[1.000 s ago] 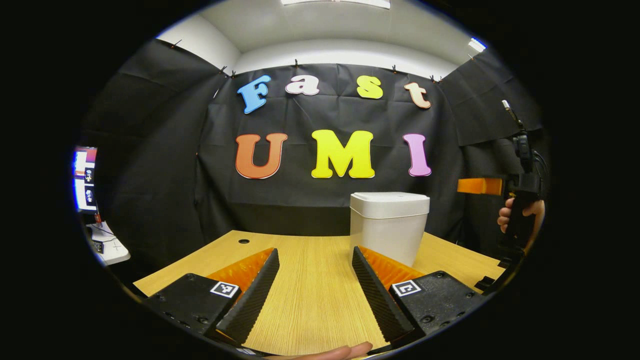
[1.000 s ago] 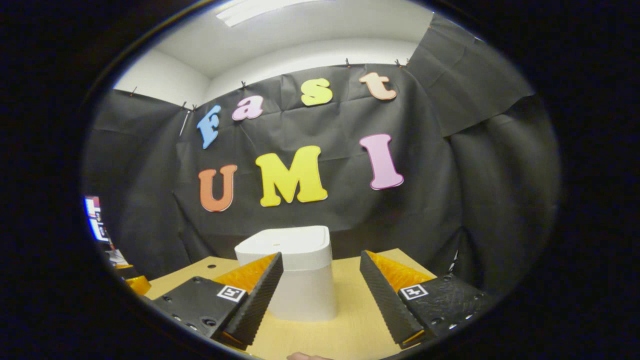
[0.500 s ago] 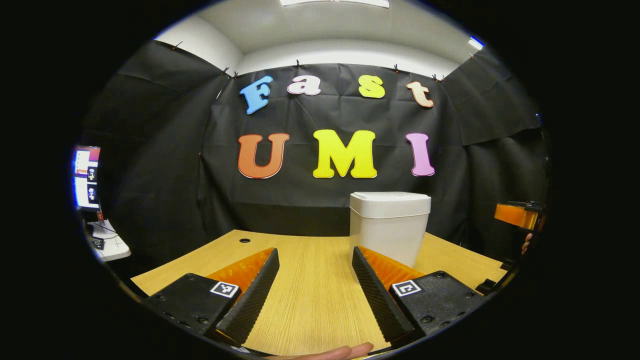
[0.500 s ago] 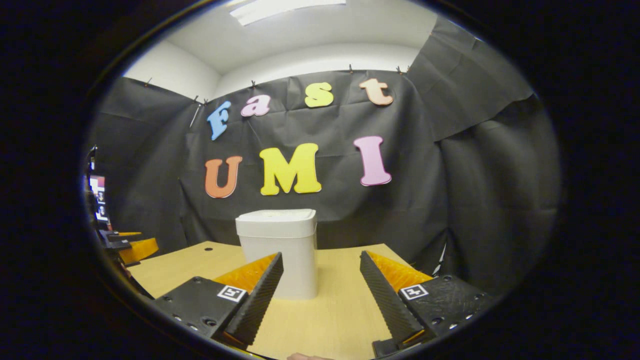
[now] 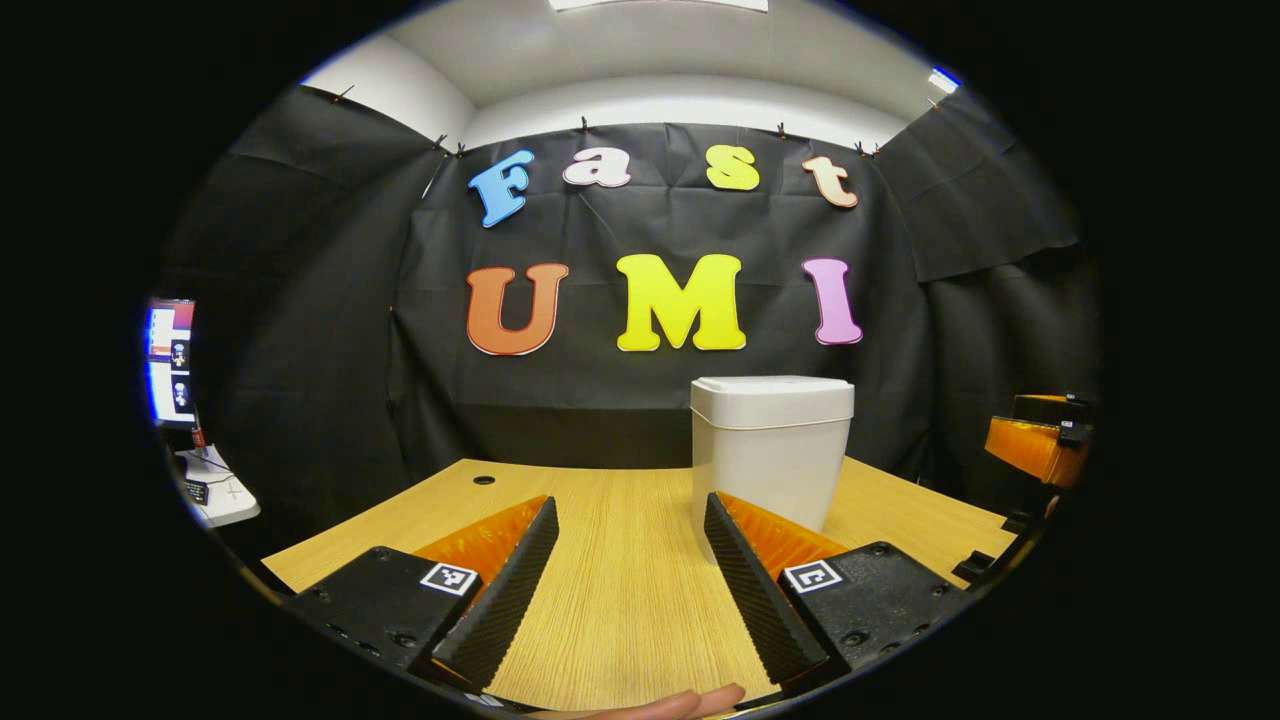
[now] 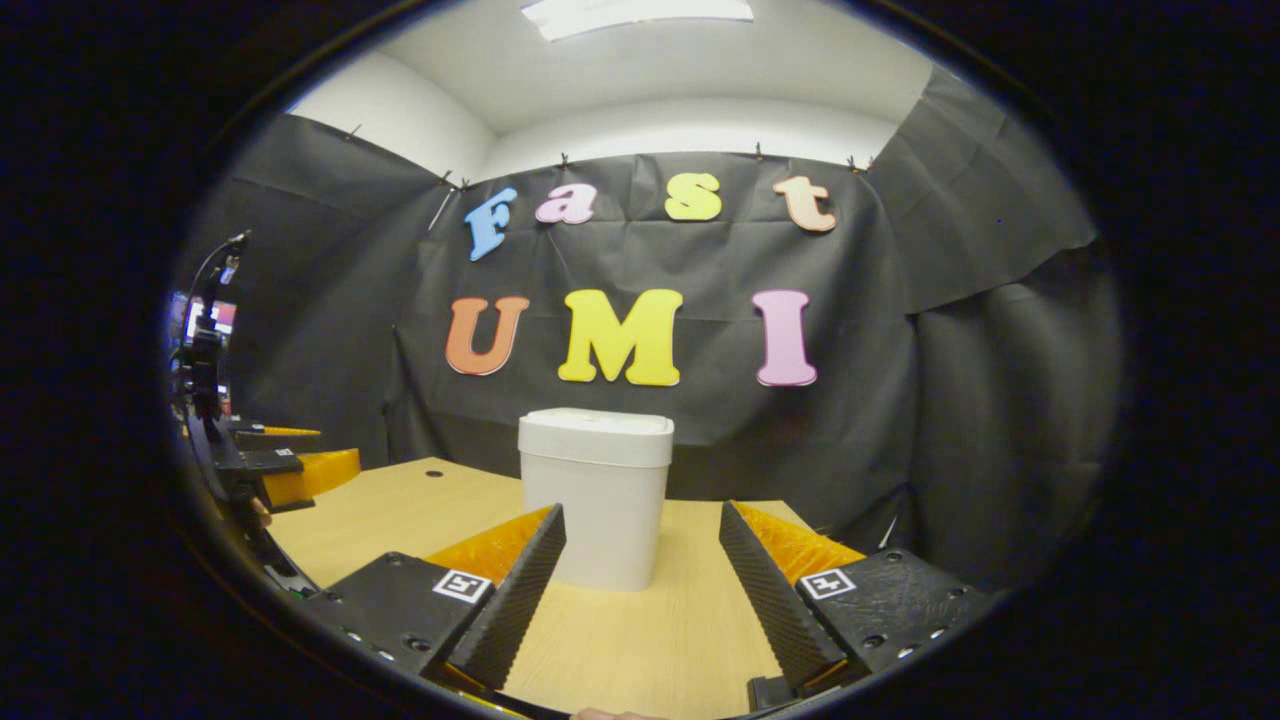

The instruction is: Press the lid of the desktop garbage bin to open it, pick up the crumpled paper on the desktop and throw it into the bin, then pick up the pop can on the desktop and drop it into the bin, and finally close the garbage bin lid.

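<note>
Here both tools, left (image 5: 625,590) and right (image 6: 640,590), hover open and empty above the table (image 5: 620,600). The white bin (image 6: 596,495) stands ahead, lid apparently closed.

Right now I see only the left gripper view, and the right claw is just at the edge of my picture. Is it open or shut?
Observer: Open. In the right gripper view, the right claw has its fingers wide apart and holds nothing.
Operator: From that claw, where does the garbage bin stand?
Observer: The garbage bin stands ahead of it on the table, a little to the left, with its lower corner hidden behind the claw's left finger.
</note>
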